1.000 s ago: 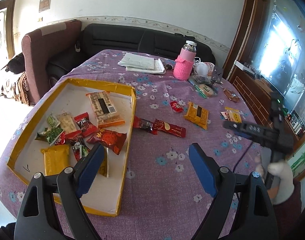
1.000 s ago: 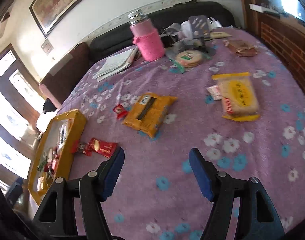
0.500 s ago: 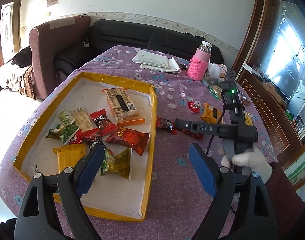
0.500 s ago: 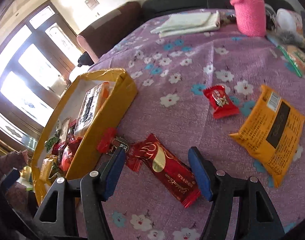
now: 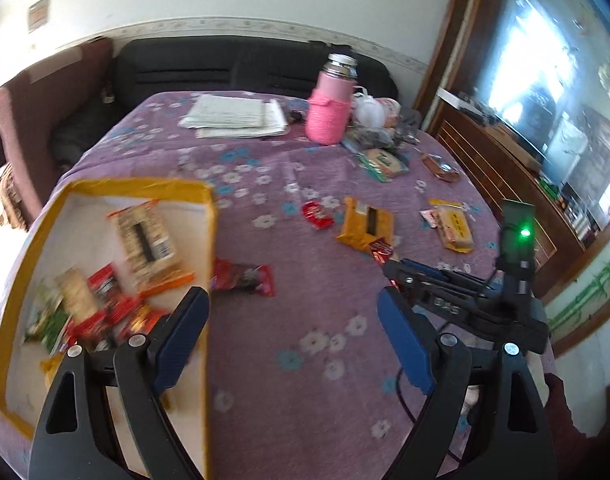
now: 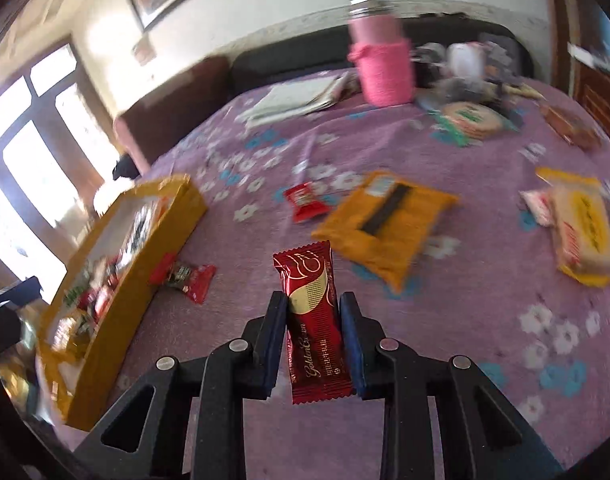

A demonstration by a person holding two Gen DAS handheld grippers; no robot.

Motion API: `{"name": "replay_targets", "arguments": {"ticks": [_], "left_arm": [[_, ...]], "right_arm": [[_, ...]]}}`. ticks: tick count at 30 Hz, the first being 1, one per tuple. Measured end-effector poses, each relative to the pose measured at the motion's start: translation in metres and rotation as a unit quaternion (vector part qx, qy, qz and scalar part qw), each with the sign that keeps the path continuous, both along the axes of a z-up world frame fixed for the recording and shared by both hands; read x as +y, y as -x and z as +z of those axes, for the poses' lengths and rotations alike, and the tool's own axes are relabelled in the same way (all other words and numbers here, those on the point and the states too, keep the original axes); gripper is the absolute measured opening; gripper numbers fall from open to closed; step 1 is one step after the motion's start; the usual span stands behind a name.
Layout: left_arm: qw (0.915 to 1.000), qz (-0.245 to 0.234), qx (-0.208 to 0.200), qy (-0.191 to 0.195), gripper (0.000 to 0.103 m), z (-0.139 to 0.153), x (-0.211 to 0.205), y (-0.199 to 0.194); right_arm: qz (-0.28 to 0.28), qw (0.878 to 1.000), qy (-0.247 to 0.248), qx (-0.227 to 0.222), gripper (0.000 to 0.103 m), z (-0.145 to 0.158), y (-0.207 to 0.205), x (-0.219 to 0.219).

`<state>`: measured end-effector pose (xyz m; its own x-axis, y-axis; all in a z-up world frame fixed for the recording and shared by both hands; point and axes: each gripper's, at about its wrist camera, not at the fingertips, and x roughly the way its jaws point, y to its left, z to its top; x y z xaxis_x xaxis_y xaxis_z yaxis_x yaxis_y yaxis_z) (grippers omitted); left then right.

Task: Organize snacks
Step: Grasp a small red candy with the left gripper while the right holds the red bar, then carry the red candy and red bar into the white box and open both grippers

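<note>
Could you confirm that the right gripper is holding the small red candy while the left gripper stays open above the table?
Not quite: the right gripper is shut on the long red Golden Crown bar, as the right wrist view shows. The small red candy lies on the table. The left gripper is open.

Right gripper [image 6: 313, 336] has its jaws clamped on a red Golden Crown snack bar [image 6: 315, 324], bar standing upright dead center at the bottom of the frame, lifted off the purple flowered bench [image 6: 485, 320]. Yellow tray [image 6: 145, 264] sits at left with snacks inside, and a small red wrapper [image 6: 185, 276] lies just beside its wall. Orange packet [image 6: 385, 224] mid-frame, pink bottle [image 6: 381, 64] up top.
</note>
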<state>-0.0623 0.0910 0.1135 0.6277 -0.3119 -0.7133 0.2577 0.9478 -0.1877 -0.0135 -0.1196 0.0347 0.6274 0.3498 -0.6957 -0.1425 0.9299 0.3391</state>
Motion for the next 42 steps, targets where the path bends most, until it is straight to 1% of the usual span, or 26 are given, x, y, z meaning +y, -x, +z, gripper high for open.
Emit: {"name": "replay_targets", "arguments": {"ticks": [3,4,5,6,7,8,9,11,14,16,17,18,19,20,23,25,28,31,32,33,34,35,38,40,41,42], "left_arm": [[0.9996,-0.026,0.006,0.000,0.087,-0.006,-0.030,-0.040],[0.9994,-0.030,0.016,0.005,0.087,-0.010,-0.037,-0.056],[0.9992,-0.026,0.029,0.013,0.086,-0.016,-0.042,-0.070],[0.9983,-0.018,0.048,0.029,0.085,-0.024,-0.046,-0.088],[0.9975,-0.017,0.058,0.039,0.085,-0.028,-0.049,-0.098],[0.9964,-0.018,0.069,0.045,0.083,-0.037,-0.054,-0.113],[0.9958,-0.017,0.078,0.045,0.073,-0.044,-0.058,-0.124],[0.9928,-0.014,0.111,0.043,0.059,-0.063,-0.067,-0.148],[0.9901,-0.005,0.135,0.039,0.059,-0.084,-0.072,-0.170],[0.9900,-0.001,0.139,0.024,0.059,-0.094,-0.075,-0.176],[0.9907,-0.003,0.135,0.018,0.055,-0.096,-0.077,-0.178],[0.9927,-0.009,0.120,0.006,0.044,-0.095,-0.081,-0.177],[0.9927,-0.014,0.120,-0.005,0.038,-0.096,-0.084,-0.177],[0.9936,-0.017,0.108,-0.030,0.022,-0.095,-0.088,-0.175],[0.9937,-0.037,0.093,-0.050,0.019,-0.093,-0.093,-0.165],[0.9939,-0.040,0.088,-0.053,0.018,-0.091,-0.093,-0.158],[0.9955,-0.042,0.072,-0.045,0.018,-0.081,-0.089,-0.146],[0.9974,-0.041,0.050,-0.031,0.018,-0.064,-0.080,-0.127],[0.9979,-0.041,0.041,-0.030,0.018,-0.058,-0.077,-0.119],[0.9982,-0.041,0.033,-0.028,0.018,-0.054,-0.076,-0.115],[0.9986,-0.040,0.022,-0.026,0.018,-0.047,-0.072,-0.104],[0.9988,-0.039,0.016,-0.024,0.018,-0.042,-0.068,-0.096],[0.9995,-0.029,-0.003,-0.011,0.018,-0.026,-0.053,-0.071],[0.9997,-0.019,-0.011,0.006,0.019,-0.013,-0.036,-0.054],[0.9997,-0.013,-0.015,0.015,0.019,-0.007,-0.027,-0.045],[0.9995,-0.006,-0.021,0.024,0.019,-0.002,-0.016,-0.036]], "right_arm": [[-0.049,0.998,-0.041,-0.014,0.027,0.000,0.000,-0.043],[-0.057,0.997,-0.053,-0.016,0.027,0.000,-0.004,-0.050],[-0.071,0.994,-0.080,-0.019,0.027,-0.004,-0.006,-0.065],[-0.076,0.992,-0.097,-0.016,0.027,-0.008,-0.009,-0.073],[-0.078,0.991,-0.112,-0.004,0.027,-0.012,-0.013,-0.080],[-0.079,0.990,-0.119,0.001,0.027,-0.014,-0.016,-0.083],[-0.085,0.988,-0.128,0.004,0.026,-0.016,-0.017,-0.088],[-0.091,0.987,-0.135,0.011,0.025,-0.018,-0.018,-0.093],[-0.080,0.987,-0.136,0.017,0.028,-0.019,-0.021,-0.091],[-0.076,0.990,-0.114,0.016,0.030,-0.018,-0.022,-0.084],[-0.075,0.992,-0.103,0.017,0.032,-0.020,-0.024,-0.083],[-0.075,0.993,-0.085,0.020,0.041,-0.020,-0.026,-0.079],[-0.076,0.994,-0.076,0.022,0.049,-0.021,-0.024,-0.076],[-0.080,0.995,-0.061,0.028,0.050,-0.022,-0.026,-0.074],[-0.071,0.996,-0.024,0.040,0.052,-0.025,-0.027,-0.065],[-0.062,0.997,0.012,0.035,0.053,-0.023,-0.026,-0.056],[-0.049,0.996,0.064,0.027,0.057,-0.023,-0.023,-0.040],[-0.040,0.993,0.107,0.019,0.057,-0.025,-0.020,-0.027],[-0.039,0.992,0.118,0.017,0.054,-0.025,-0.019,-0.024],[-0.038,0.991,0.124,0.014,0.046,-0.025,-0.018,-0.022],[-0.040,0.991,0.129,0.013,0.029,-0.025,-0.019,-0.022],[-0.041,0.990,0.132,0.012,0.027,-0.025,-0.018,-0.022],[-0.043,0.993,0.109,0.011,0.026,-0.024,-0.015,-0.026],[-0.041,0.996,0.074,0.009,0.026,-0.022,-0.013,-0.031],[-0.036,0.998,0.049,0.000,0.026,-0.019,-0.010,-0.033],[-0.033,0.999,0.036,-0.009,0.026,-0.016,-0.007,-0.034]]}}
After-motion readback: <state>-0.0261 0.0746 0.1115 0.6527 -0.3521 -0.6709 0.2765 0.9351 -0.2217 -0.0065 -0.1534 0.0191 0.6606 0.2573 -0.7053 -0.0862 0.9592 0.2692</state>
